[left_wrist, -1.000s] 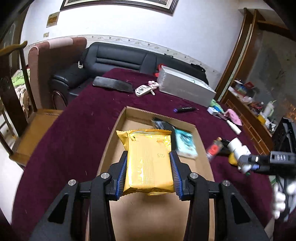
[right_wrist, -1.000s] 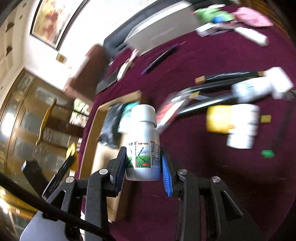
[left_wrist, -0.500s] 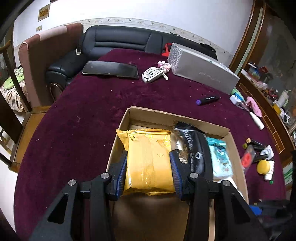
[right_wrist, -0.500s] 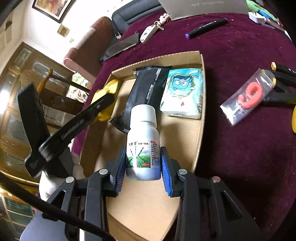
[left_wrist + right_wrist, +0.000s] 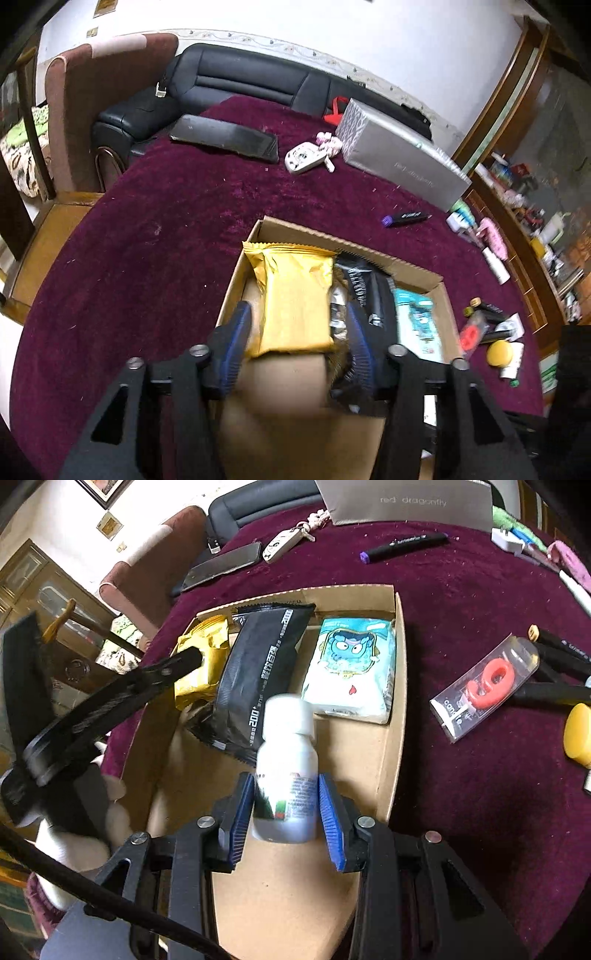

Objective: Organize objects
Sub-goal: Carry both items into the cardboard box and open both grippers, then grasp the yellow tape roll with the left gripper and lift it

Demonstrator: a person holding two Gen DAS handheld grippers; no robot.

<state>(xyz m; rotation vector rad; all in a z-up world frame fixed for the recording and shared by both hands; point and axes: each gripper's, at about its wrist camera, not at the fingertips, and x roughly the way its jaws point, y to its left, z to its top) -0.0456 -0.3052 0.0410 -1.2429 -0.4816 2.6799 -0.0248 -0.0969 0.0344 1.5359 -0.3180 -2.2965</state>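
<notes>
A: Cardboard box (image 5: 417, 271) fills the middle of the left wrist view, sitting on the maroon-covered table (image 5: 166, 236). What is the left claw (image 5: 295, 345) doing?

B: Its jaws have just been opening. The yellow packet (image 5: 295, 299) lies between them in the box, at the far left, but there is a gap on both sides, so the blue pads no longer press on it. The right pad sits over the black pouch (image 5: 364, 291) next to the packet.

A: And beyond the pouch?

B: A teal tissue pack (image 5: 417, 321) toward the right wall of the box. Outside the box I see a purple-capped marker (image 5: 404, 218), a long silver box (image 5: 399, 162) and a white key fob (image 5: 304, 161) farther back.

A: Now the right wrist view.

B: The right claw (image 5: 286, 812) has the white bottle (image 5: 288, 764) between its pads, over the box floor. Its jaws have just been opening too. The bottle looks blurred and tilted; the left pad seems to touch it, while the right pad stands a sliver off, so it reads as let go.

A: Where is the bottle relative to the rest?

B: Nearer the camera than the black pouch (image 5: 258, 675) and the tissue pack (image 5: 351, 668). The left claw (image 5: 184, 661) reaches in from the left over the yellow packet (image 5: 201, 657). A clear pack with a red ring (image 5: 487, 681) lies on the table to the right.
</notes>
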